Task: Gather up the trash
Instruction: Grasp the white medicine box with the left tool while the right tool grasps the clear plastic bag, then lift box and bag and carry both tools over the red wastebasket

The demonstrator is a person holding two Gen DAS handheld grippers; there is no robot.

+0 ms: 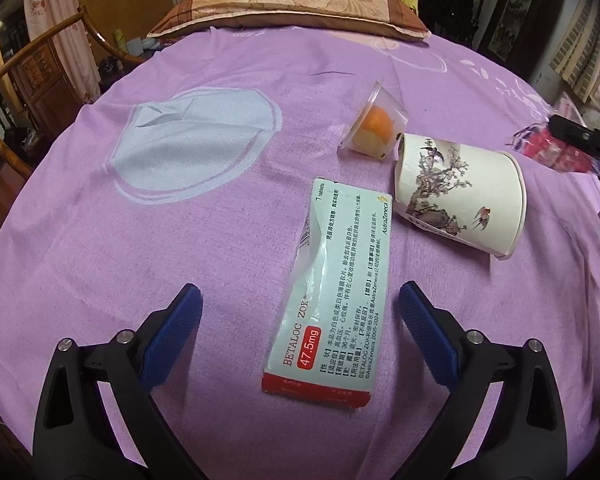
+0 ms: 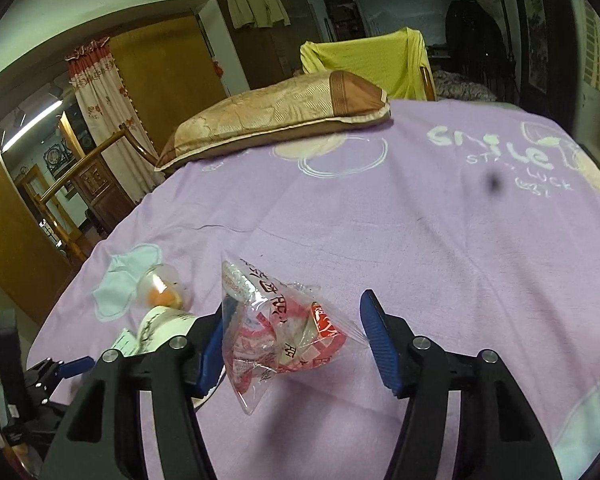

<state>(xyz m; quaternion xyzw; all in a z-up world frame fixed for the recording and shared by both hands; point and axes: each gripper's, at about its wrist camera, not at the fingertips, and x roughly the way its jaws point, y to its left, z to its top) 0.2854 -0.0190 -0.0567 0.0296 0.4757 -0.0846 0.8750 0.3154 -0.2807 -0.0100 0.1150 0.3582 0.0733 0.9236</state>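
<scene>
A flattened white-and-red medicine box (image 1: 334, 296) lies on the purple bedsheet (image 1: 180, 248) between the fingers of my left gripper (image 1: 300, 300), which is open around it without touching. A paper cup with a bird-and-tree print (image 1: 464, 200) lies on its side beyond it. A clear plastic cup with an orange piece inside (image 1: 376, 124) lies next to it. My right gripper (image 2: 296, 312) is open around a clear bag of red-and-white wrappers (image 2: 284, 336). The bag touches the left pad; I cannot tell whether it hangs or rests on the sheet.
A brown-and-gold pillow (image 1: 292, 8) lies at the far end of the bed. A yellow-covered chair (image 2: 368, 60) stands behind it. A wooden chair (image 1: 32, 76) and cabinets stand to the left of the bed. My right gripper shows at the left wrist view's right edge (image 1: 584, 136).
</scene>
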